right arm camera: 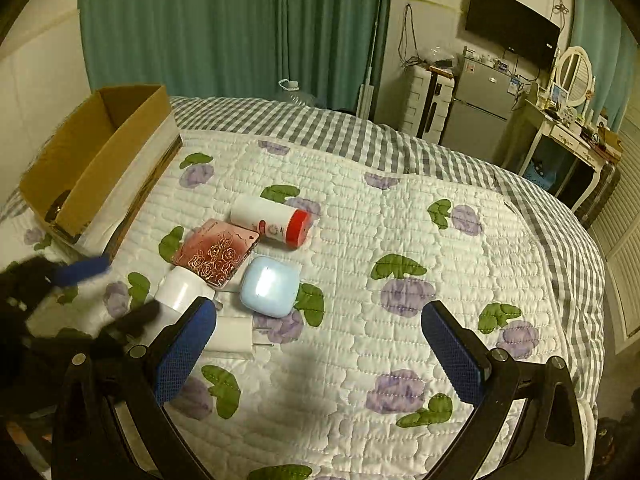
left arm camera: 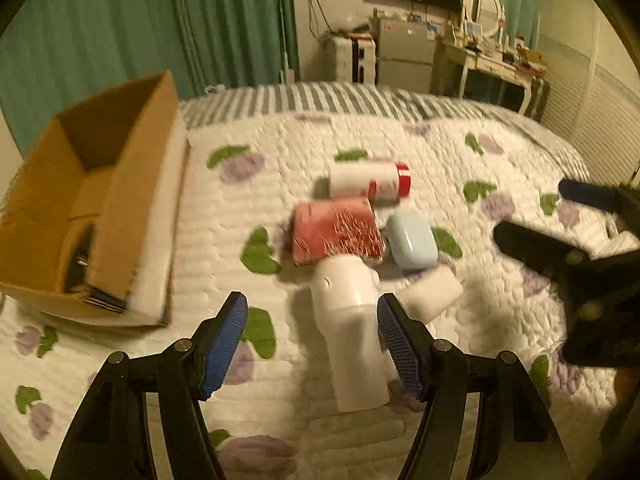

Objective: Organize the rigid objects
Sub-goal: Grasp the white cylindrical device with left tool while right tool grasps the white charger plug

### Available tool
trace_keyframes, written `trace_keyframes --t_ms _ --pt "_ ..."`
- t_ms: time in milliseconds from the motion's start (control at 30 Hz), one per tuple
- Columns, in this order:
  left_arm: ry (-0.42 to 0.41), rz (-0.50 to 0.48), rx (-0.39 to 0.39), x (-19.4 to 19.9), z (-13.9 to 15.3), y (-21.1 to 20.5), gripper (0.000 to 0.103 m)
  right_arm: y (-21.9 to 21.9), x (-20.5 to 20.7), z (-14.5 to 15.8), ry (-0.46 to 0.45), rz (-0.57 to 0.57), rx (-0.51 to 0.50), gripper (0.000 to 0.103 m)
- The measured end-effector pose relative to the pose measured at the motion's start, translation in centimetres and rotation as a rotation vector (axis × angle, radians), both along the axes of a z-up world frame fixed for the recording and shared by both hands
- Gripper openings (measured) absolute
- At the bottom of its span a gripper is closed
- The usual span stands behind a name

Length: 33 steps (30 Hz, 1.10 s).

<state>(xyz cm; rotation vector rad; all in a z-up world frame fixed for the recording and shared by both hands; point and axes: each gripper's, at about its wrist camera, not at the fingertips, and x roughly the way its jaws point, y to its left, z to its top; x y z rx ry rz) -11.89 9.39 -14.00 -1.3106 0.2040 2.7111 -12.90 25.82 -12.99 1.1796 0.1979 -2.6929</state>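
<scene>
Green curtains (right arm camera: pixel 224 24) back a bed (right arm camera: pixel 400 216) under a white floral quilt. Left gripper (left arm camera: pixel 312 344) has its fingers (left arm camera: pixel 224 344) spread wide, gripping nothing; a white tube-shaped object (left arm camera: pixel 352 332) lies between them, pads not on it. Just past the tips: pink rose-print box (left arm camera: pixel 336 232), light blue case (left arm camera: pixel 412 240), white bottle with red cap (left arm camera: pixel 368 180), white charger (right arm camera: pixel 234 336). Cardboard box (left arm camera: pixel 100 200) sits far left of the fingers. Right gripper (right arm camera: pixel 320 352), fingers wide open and empty over bare quilt, pile off its left finger.
</scene>
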Motion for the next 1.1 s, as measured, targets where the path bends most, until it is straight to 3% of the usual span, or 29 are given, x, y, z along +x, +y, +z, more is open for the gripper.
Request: trace_keyframes --t_ms 300,333,367,500,700,867,1100 --pt "-0.104 -0.075 -0.026 -0.6 -2.8 1.5 0.066 -0.5 -0.1 -0.2 -0.005 -0.004 -0.014 0.103" --pt "-0.114 -0.079 -0.015 -0.9 -3.1 1.4 0.063 -0.6 -0.1 -0.4 -0.010 -0.006 -0.014 0.103" --pt "-0.126 -0.092 0.008 -1.1 -3.2 1.3 0.042 -0.7 -0.2 -0.6 -0.016 -0.008 -0.013 0.103" --pt "-0.130 -0.088 0.050 -1.1 -2.9 0.7 0.042 -1.1 -0.1 -1.3 -0.035 -0.007 -0.021 0.103" --pt "0.004 -0.033 0.027 0.8 0.7 -2.0 0.042 -2.8 0.0 -2.9 -0.083 0.032 -0.021 0.103" --pt "0.004 0.035 0.029 0.5 0.7 -4.5 0.042 -4.8 -0.2 -5.3 -0.169 0.062 -0.025 0.103" --pt "-0.016 0.024 0.054 0.0 -0.2 -5.1 0.042 -6.1 -1.7 -8.7 -0.257 0.034 -0.034 0.099"
